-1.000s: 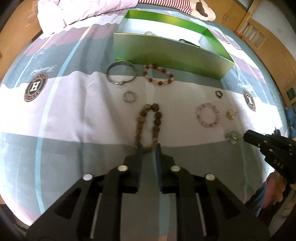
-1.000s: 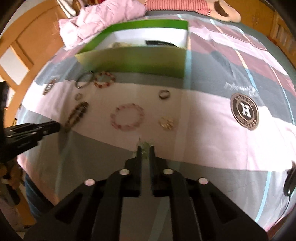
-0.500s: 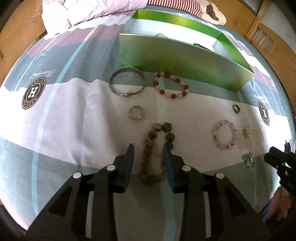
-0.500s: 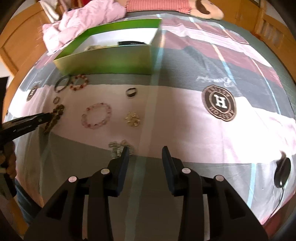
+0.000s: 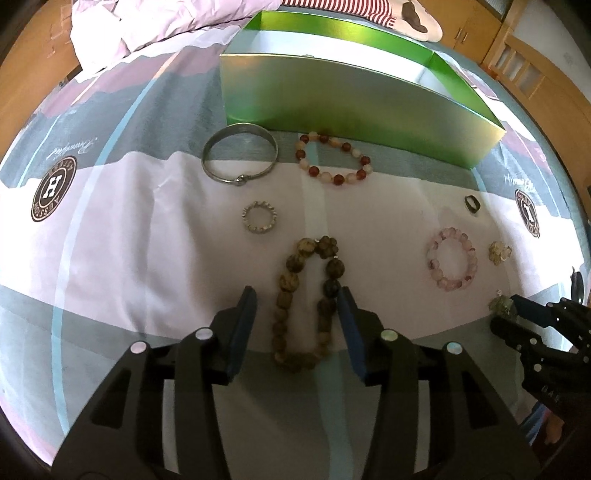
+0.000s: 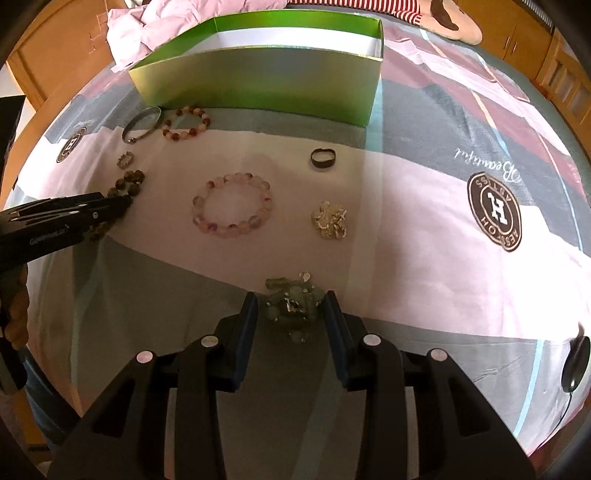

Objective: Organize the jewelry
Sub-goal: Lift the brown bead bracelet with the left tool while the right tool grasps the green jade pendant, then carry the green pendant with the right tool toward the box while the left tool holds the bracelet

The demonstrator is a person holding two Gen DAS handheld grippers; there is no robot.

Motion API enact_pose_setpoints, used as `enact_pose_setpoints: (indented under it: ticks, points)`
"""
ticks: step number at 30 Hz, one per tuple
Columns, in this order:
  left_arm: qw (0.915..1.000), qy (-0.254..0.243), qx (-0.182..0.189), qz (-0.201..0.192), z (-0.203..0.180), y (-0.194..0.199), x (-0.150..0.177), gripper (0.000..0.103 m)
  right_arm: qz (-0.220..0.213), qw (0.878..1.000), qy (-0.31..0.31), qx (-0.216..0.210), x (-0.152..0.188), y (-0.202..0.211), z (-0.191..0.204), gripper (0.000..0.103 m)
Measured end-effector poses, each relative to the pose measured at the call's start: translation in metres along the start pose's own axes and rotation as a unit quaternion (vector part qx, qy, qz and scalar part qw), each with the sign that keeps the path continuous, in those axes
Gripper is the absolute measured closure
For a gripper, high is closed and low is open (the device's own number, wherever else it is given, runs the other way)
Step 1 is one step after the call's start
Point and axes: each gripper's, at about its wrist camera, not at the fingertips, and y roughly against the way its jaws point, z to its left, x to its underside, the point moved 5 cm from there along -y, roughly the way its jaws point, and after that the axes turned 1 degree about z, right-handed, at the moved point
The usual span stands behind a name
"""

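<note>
A brown bead bracelet (image 5: 282, 284) lies stretched out on the bedsheet, its near half between the fingers of my left gripper (image 5: 295, 297). The jaws are opening and the pads do not press on the beads. A pale green crystal piece (image 6: 291, 302) lies between the fingers of my right gripper (image 6: 290, 308), which stands open around it. The open green box (image 5: 332, 92) sits farther back on the bed. In the left wrist view the right gripper (image 5: 506, 314) shows at the right edge, and the right wrist view has the left gripper (image 6: 122, 203) at its left.
On the sheet lie a silver bangle (image 5: 239, 157), a red and white bead bracelet (image 5: 334, 158), a small silver ring bracelet (image 5: 259, 221), a pink bead bracelet (image 6: 232, 210), a dark ring (image 6: 323, 158) and a gold cluster (image 6: 328, 219). A pink quilt (image 5: 147, 22) is bunched behind the box.
Both grippers sank toward the sheet and their fingers spread apart. The left fingers now flank the brown bracelet, and the right fingers flank the green crystal piece.
</note>
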Motion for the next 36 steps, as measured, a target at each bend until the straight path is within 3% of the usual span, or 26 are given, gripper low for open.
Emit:
enact_pose_setpoints:
  ticks: [3, 7, 13, 23, 26, 28, 32, 36]
  points:
    - [0.9999, 0.006, 0.008, 0.000, 0.001, 0.003, 0.001, 0.065, -0.001, 1.000, -0.002, -0.002, 0.002, 0.002, -0.002, 0.066]
    - [0.9992, 0.025, 0.032, -0.007, 0.006, 0.011, -0.002, 0.064, -0.002, 1.000, -0.006, -0.002, 0.004, 0.003, -0.006, 0.066]
    - [1.0000, 0.008, 0.000, -0.002, 0.007, 0.006, -0.007, 0.065, -0.004, 1.000, -0.002, 0.014, 0.002, 0.001, -0.005, 0.066]
    - [0.9995, -0.022, -0.021, -0.005, -0.004, -0.003, -0.004, 0.065, -0.014, 0.999, 0.010, 0.034, 0.003, -0.002, -0.003, 0.063]
    - [0.9996, -0.021, -0.020, -0.006, -0.002, -0.003, -0.003, 0.079, -0.018, 0.999, 0.019, 0.041, 0.004, -0.002, 0.000, 0.063]
    - [0.9996, -0.023, -0.016, -0.006, -0.002, -0.002, -0.002, 0.091, -0.020, 0.999, 0.023, 0.035, 0.005, -0.001, 0.001, 0.066]
    - [0.9992, -0.033, -0.021, -0.011, -0.002, 0.001, 0.003, 0.092, -0.022, 0.999, 0.026, 0.022, 0.006, 0.001, 0.004, 0.082]
    - [0.9990, -0.036, -0.023, -0.015, -0.005, 0.012, 0.009, 0.092, -0.028, 0.999, 0.023, 0.005, 0.006, 0.009, 0.007, 0.086]
